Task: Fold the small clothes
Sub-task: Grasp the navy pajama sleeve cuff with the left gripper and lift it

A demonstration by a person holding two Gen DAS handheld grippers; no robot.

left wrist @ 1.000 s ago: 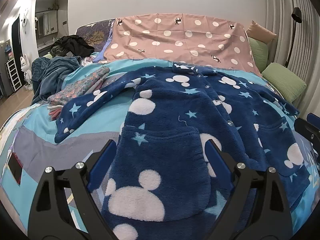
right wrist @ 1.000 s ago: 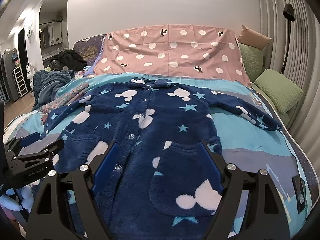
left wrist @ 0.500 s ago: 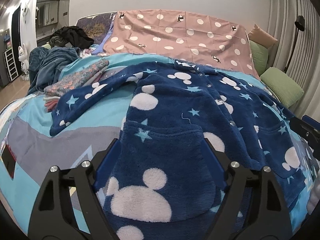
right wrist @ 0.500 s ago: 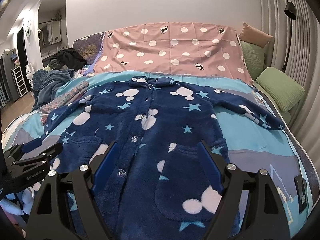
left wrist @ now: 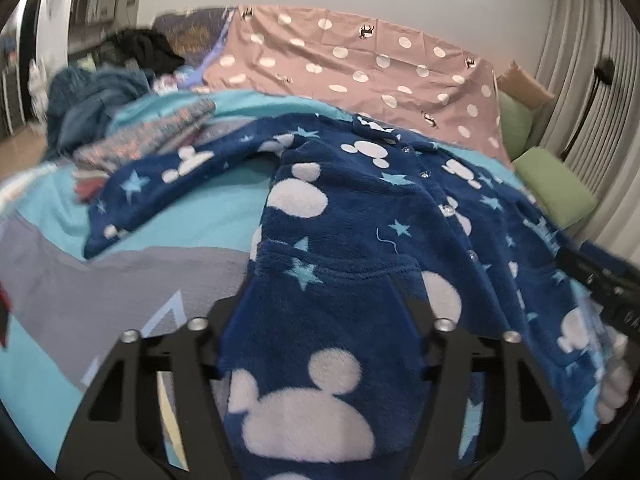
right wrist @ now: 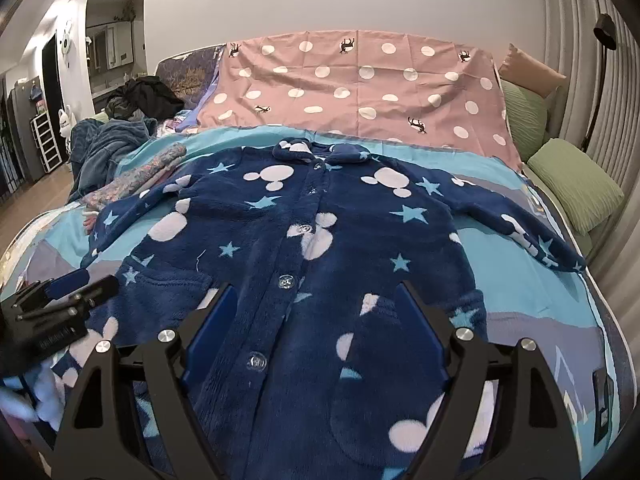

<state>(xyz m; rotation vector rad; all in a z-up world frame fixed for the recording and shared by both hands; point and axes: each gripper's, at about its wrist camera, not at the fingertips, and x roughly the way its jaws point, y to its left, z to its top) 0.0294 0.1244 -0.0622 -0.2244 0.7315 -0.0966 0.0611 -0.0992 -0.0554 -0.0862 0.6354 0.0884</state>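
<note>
- The fleece robe (right wrist: 320,248) lies spread, buttoned, on the bed (right wrist: 532,292).
- Left gripper (left wrist: 320,320) has just been closing around its hem; thick pile may bunch.
- Right gripper (right wrist: 316,328), jaws wide, holds nothing; an uneven lift could skew the fold.

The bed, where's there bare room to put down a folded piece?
Bare bedspread lies between the coat's body and right sleeve; another patch under the left sleeve. Crowded: the clothes pile at far left and the pillows at right.
</note>
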